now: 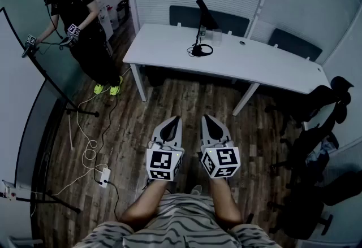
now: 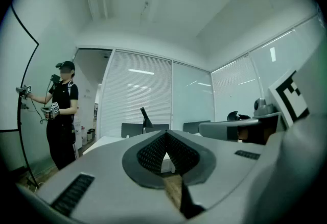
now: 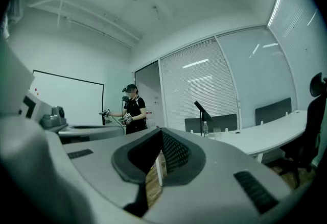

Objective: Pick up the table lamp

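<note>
- The left gripper [image 1: 172,121] is sitting at the lower centre of the head view, jaws pressed together — nothing between them.
- The right gripper [image 1: 211,119] is hovering just beside it, likewise closed and empty.
- The table lamp [image 1: 206,14] is standing on the white surface [image 1: 271,63] at upper centre — well apart from both grippers.
- A person [image 1: 79,15] is standing at upper left.

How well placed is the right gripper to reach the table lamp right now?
Probably not yet: the right gripper is shut and well short of the table lamp on the white table. Only wooden floor lies between.
</note>
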Available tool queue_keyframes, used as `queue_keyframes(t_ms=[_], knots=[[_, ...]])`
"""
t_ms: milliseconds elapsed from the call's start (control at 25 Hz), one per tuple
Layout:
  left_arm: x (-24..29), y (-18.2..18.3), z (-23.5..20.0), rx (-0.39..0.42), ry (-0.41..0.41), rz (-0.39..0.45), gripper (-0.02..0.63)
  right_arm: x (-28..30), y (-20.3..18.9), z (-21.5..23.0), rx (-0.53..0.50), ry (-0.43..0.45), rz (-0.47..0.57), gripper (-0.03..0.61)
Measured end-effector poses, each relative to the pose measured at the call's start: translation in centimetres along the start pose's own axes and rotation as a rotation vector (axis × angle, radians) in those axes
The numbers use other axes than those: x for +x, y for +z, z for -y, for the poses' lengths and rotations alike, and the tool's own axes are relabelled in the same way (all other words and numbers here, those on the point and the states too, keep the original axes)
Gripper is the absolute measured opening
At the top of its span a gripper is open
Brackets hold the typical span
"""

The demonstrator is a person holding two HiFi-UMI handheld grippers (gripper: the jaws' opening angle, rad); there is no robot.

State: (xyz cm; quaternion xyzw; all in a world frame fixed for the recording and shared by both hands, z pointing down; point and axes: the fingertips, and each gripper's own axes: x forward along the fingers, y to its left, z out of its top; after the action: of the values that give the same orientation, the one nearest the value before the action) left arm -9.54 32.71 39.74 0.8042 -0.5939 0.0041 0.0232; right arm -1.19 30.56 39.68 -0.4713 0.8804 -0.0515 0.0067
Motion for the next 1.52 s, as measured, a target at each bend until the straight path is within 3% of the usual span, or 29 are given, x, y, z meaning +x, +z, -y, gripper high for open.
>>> queue_keyframes(t_ms=[480, 1280, 1520], knots=[[0.8, -0.2, 1.8, -0.012, -0.011, -0.003, 0.007, -1.1, -0.2, 0.6, -0.015, 0.023, 0.004, 0.011], [4.9, -2.1, 11.1, 0.030, 0.033, -0.028, 0.007, -4.8, -2.9, 9.2, 0.040, 0.073, -0.004, 0.011], [6.9, -3.9, 11.8, 0.026, 0.035, -0.065, 0.006, -4.1, -3.6, 11.4, 0.046, 0.068, -0.014, 0.011]])
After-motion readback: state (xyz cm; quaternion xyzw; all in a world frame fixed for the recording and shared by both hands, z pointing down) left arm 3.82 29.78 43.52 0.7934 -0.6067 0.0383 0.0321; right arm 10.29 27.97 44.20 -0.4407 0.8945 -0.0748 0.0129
